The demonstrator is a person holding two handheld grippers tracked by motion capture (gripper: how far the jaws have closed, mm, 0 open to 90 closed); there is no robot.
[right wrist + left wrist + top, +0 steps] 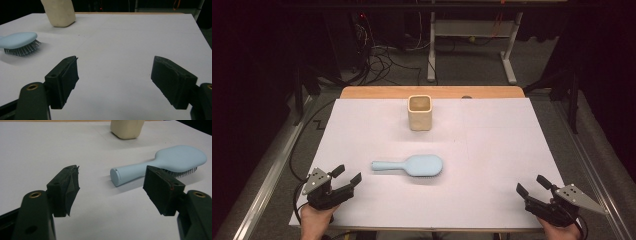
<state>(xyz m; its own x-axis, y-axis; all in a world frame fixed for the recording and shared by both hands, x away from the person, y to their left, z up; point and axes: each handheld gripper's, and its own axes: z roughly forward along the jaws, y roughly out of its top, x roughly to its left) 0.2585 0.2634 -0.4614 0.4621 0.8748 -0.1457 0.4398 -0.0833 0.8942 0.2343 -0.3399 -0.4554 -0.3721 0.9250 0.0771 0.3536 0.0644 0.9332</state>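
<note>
Black left claw and right claw rest gaping, low.

From the high view we look down and forward over the whole white table. Each gripper view sits low, close to the tabletop, looking across it. All three show us the blue hairbrush and cream cup.

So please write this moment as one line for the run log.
left gripper: open, empty | right gripper: open, empty | hairbrush: lying mid-table, bristles down | cup: upright behind it
</note>
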